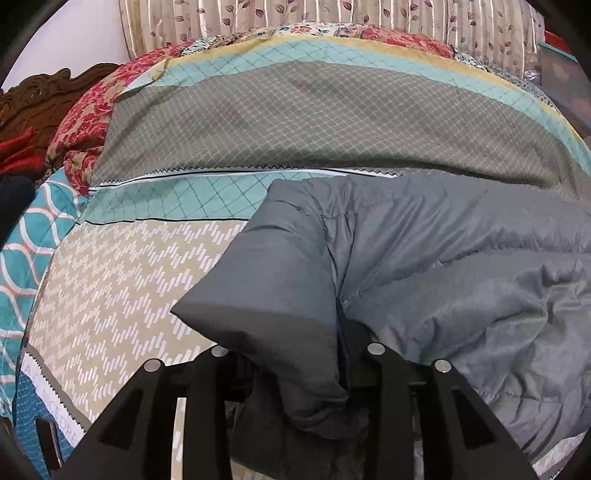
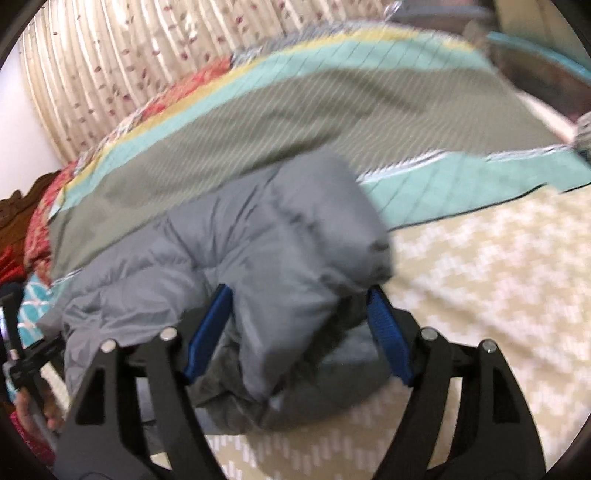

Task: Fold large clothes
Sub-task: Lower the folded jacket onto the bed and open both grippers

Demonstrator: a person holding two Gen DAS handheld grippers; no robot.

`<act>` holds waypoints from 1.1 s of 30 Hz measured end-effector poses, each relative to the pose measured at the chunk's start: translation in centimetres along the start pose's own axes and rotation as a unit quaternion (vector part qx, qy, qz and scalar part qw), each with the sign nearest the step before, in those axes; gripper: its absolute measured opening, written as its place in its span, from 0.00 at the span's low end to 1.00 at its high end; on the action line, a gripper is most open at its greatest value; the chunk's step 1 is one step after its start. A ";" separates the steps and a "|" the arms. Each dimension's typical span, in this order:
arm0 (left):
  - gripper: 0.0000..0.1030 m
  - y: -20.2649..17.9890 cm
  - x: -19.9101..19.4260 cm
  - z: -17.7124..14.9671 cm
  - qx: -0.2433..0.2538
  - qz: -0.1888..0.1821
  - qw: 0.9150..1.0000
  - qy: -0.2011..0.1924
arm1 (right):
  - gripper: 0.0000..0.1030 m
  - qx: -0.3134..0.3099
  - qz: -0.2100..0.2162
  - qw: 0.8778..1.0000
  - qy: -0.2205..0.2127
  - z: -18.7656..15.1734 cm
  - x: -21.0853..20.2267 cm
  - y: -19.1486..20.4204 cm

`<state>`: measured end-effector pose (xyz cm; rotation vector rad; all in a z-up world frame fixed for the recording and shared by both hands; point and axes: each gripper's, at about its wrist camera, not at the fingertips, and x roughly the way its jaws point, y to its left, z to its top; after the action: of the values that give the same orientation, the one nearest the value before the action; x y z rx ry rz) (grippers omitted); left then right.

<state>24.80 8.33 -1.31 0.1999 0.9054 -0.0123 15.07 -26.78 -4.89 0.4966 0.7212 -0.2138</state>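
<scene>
Black left gripper (image 1: 295, 354) fingers look clamped on the grey puffer jacket (image 1: 424, 258), which stretches rightward; right gripper (image 2: 299, 325) pads spread apart, straddling its folded end.

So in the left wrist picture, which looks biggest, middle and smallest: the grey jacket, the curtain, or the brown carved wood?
1. grey jacket, though it sits closest to the camera
2. curtain, only a strip showing
3. brown carved wood, also partly cut off
</scene>
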 end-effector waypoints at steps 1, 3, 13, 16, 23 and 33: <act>0.76 0.1 -0.3 0.0 -0.004 0.001 1.000 -0.003 | 0.70 -0.001 -0.006 1.000 -0.011 0.0 -0.7 0.0; 0.74 0.4 -1.0 0.0 -0.011 0.006 1.000 -0.009 | 0.70 -0.007 -0.013 0.999 -0.034 -0.2 -2.3 0.5; 0.68 1.0 -4.6 0.1 -0.004 0.029 0.999 -0.042 | 0.65 -0.157 0.081 0.984 -0.014 -4.6 -4.8 11.0; 0.67 1.1 -5.5 -0.1 0.001 0.033 0.998 -0.050 | 0.57 -0.191 0.106 0.976 0.021 -6.2 -3.6 14.0; 0.67 1.8 -6.6 -0.3 -0.004 0.034 0.998 -0.056 | 0.55 -0.197 0.064 0.974 0.096 -7.8 2.3 15.8; 0.67 0.6 -12.1 -3.9 -0.008 -0.008 0.998 -0.056 | 0.60 -0.183 0.059 0.978 0.076 -8.4 -3.3 14.8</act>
<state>14.34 8.74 5.95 0.1747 0.7950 -0.0311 13.04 -9.68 -2.70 0.2025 0.8552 0.0700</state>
